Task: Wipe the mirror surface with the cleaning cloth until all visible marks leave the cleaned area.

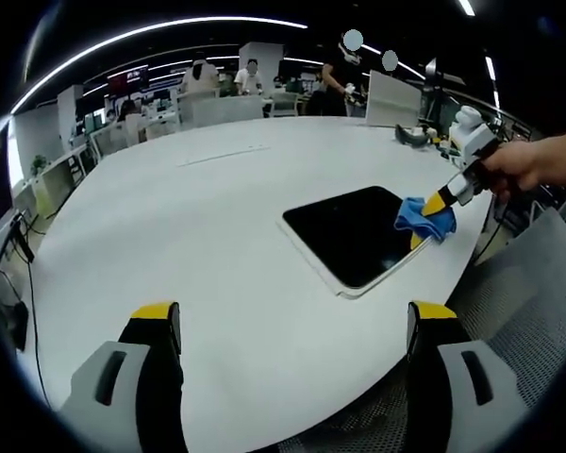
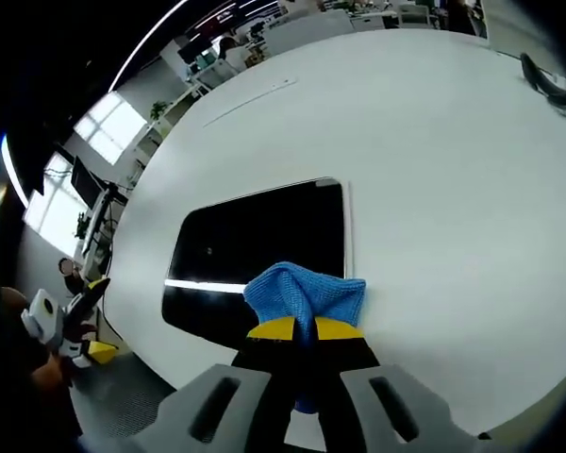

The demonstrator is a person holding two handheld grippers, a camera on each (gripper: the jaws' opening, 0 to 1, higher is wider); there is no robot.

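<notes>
Right gripper view, closest in: right gripper point(image 2: 296, 330), black with yellow tips, clamped tight on a bunched-up blue microfibre cleaning cloth point(image 2: 307, 294). Cloth pressed down on the near edge of a flat rectangular mirror with a dark reflective face and thin pale border point(image 2: 264, 241), lying flat on a big round white table point(image 2: 434, 170). Thin bright streak of reflected ceiling light running across the glass just left of the cloth. Can't really make out any marks on the glass from here. Off at the lower left, past the table edge, left gripper point(image 2: 75, 316) in a person's hand, well clear of the mirror.

Left gripper view: own black-and-yellow jaws at the bottom, spread wide apart with nothing between them, hovering above the near part of the table point(image 1: 217, 245). Further out, mirror point(image 1: 349, 231) sitting toward the right edge of the tabletop, cloth point(image 1: 424, 219) on its right-hand corner, pinched by the right gripper point(image 1: 439, 201) held in a hand point(image 1: 524, 165). Grey mesh chair back point(image 1: 528, 283) just off the table on the right. Way in the back, a small dark object point(image 1: 410, 137) on the far side of the table, then desks, a few people and long ceiling light strips.
</notes>
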